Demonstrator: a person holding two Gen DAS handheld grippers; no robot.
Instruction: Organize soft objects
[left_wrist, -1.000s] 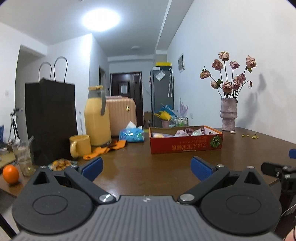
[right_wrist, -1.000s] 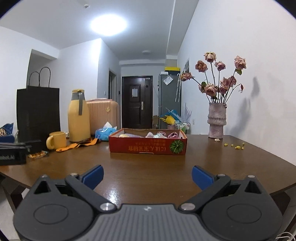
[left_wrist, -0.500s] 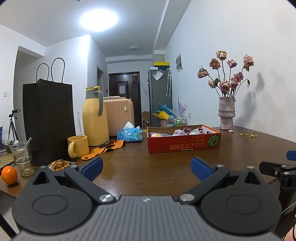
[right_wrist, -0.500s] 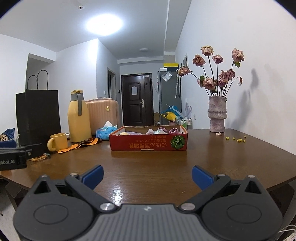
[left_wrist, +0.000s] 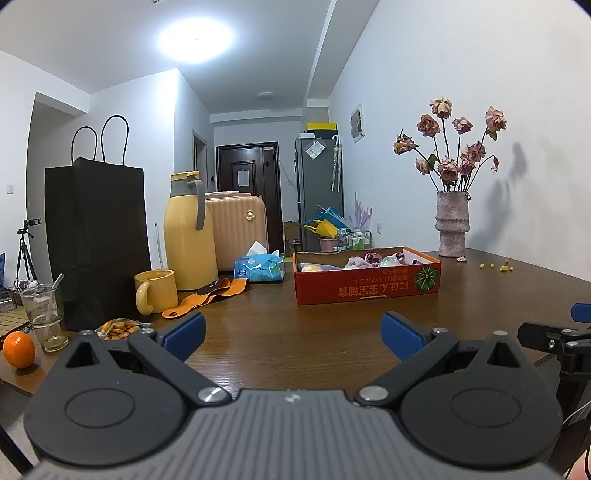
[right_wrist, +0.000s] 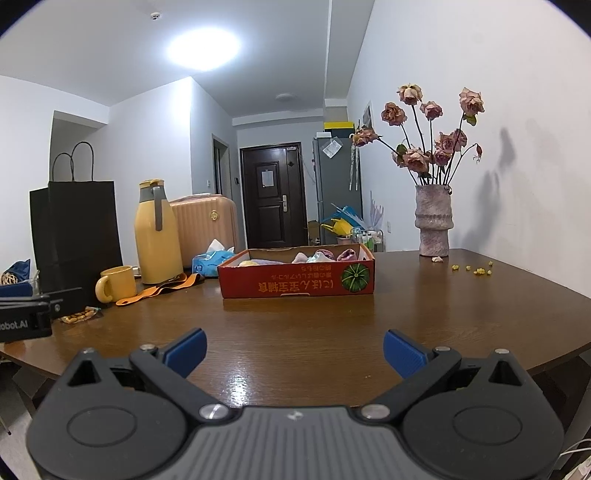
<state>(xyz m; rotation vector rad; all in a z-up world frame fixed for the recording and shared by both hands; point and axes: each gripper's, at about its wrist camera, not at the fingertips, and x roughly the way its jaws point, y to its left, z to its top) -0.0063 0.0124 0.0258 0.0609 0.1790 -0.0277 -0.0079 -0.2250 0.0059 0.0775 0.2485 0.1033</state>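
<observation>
Soft objects (left_wrist: 364, 261) lie bundled in a red cardboard box (right_wrist: 297, 284) mid-table, toward the far edge, beside a vase of dried roses (right_wrist: 433, 226). Both the left gripper (left_wrist: 291, 334) and right gripper (right_wrist: 294, 350) hover spread wide and empty over the near edge, having dipped slightly lower than a second ago.

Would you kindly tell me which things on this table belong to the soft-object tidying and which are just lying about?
Belongs to the job:
- red cardboard box
- soft items inside it
- left gripper, open
- right gripper, open

Just lying about:
- yellow flask
- yellow mug
- tissue pack
- vase of dried roses
- black paper bag
</observation>
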